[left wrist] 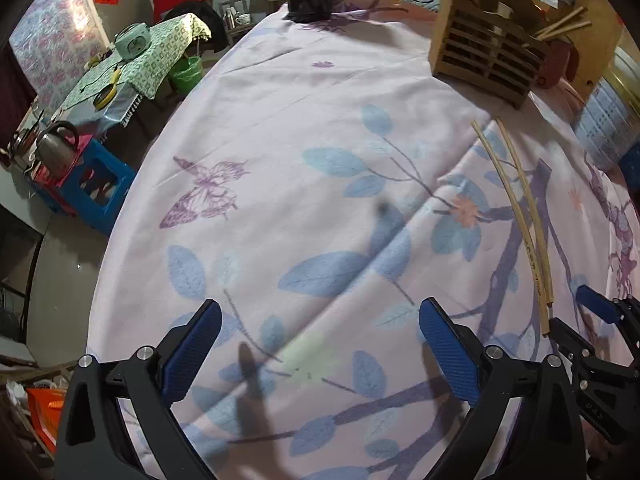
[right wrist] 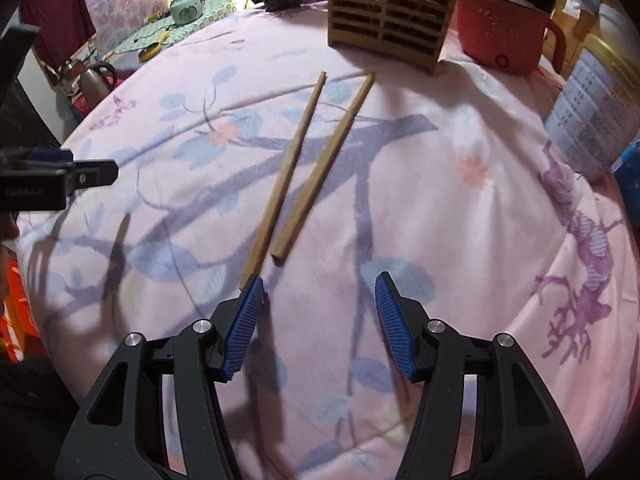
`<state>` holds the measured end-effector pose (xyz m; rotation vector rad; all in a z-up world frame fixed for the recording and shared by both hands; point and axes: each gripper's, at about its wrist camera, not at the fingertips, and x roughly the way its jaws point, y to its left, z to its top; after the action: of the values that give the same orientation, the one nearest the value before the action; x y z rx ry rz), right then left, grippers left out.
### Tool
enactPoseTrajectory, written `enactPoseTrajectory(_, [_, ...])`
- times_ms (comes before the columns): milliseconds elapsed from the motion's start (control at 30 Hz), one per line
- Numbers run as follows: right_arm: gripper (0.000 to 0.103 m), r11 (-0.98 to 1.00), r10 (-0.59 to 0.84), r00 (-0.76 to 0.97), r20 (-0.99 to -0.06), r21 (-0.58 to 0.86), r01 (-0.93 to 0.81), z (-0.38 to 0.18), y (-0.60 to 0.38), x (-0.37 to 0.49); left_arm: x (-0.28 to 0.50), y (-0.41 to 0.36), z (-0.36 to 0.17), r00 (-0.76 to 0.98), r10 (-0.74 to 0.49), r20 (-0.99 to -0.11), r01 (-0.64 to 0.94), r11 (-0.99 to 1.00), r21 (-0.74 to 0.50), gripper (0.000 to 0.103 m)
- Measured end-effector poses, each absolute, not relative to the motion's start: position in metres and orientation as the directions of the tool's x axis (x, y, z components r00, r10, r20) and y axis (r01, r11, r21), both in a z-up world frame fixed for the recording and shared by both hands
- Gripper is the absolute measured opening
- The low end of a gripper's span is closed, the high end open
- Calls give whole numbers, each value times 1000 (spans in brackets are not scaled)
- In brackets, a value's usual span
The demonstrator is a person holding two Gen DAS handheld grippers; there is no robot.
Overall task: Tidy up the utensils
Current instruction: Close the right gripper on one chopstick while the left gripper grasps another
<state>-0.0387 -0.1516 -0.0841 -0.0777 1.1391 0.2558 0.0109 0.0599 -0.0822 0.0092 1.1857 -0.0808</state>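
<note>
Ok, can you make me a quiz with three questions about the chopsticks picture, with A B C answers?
1. Where is the wooden holder?
A. beyond the far ends of the chopsticks
B. under the table
C. in a gripper

2. How many chopsticks lie on the cloth?
A. one
B. two
C. five

3. What is the right gripper doing?
A. squeezing a cup
B. open, nothing between its pads
C. holding both chopsticks up

Answers:
1 A, it stands on the cloth past the sticks' far ends.
2 B, two sticks lie side by side.
3 B, only cloth shows between its blue pads.
</note>
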Motion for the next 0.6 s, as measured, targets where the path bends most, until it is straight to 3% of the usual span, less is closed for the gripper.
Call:
enactPoseTrajectory(67, [46,955,214,401,-891,105,-276,-80,-142,-36,11,61,-83,370,-58,-927,61,997,-38,97])
enactPoseTrajectory(200, [43,976,201,451,-869,140,-167,-69,-170,-30,10,55,-82,375,-57,-925,81,996,-29,97])
enactPoseTrajectory(367, [41,967,256,437,-862,229,-114,-71,-186,-28,8,43,-82,379,-73,-923,121,992,-29,97])
enactPoseTrajectory(600, [41,962,265,419,-868,207,-180,-77,-165,-25,6,43,-82,383,-53,-922,126,992,-4,97])
